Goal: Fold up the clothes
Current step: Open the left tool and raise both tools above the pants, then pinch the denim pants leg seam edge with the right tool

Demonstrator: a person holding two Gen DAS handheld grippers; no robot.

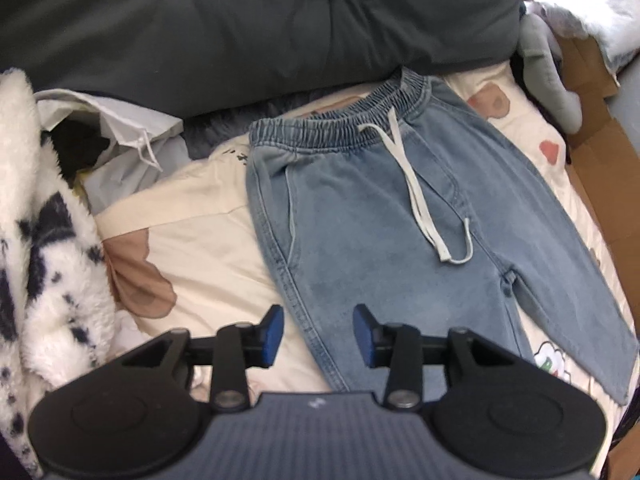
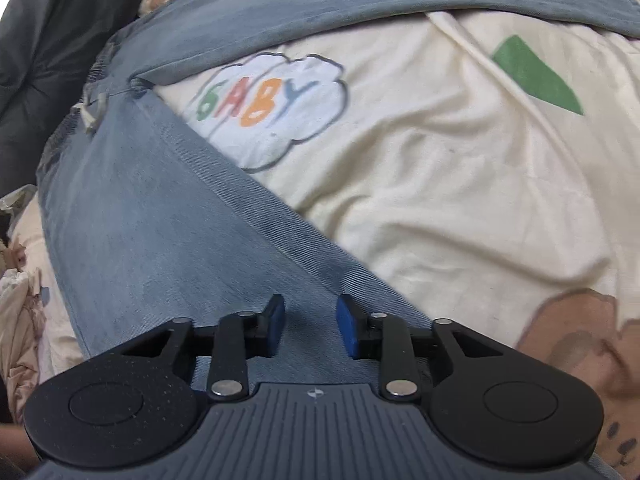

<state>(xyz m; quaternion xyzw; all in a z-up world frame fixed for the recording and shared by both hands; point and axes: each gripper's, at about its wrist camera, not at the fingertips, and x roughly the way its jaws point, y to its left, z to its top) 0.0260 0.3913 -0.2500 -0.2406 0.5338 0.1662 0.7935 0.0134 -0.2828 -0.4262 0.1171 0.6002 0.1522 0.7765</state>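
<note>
Cream bedding printed with brown bears and a "BABY" cloud carries the light-blue denim trousers, spread flat with the elastic waistband at 12 o'clock, the white drawstring trailing down the front and the legs running toward 5 o'clock. Seen from its own camera, the left gripper hangs released above the trousers' left outer seam, blue pads apart and nothing between them, while the right gripper sits low over one trouser leg, pads parted with denim beneath and no cloth pinched. Farther out lie a dark grey cushion at 12 o'clock and a white spotted fleece at 9 o'clock.
</note>
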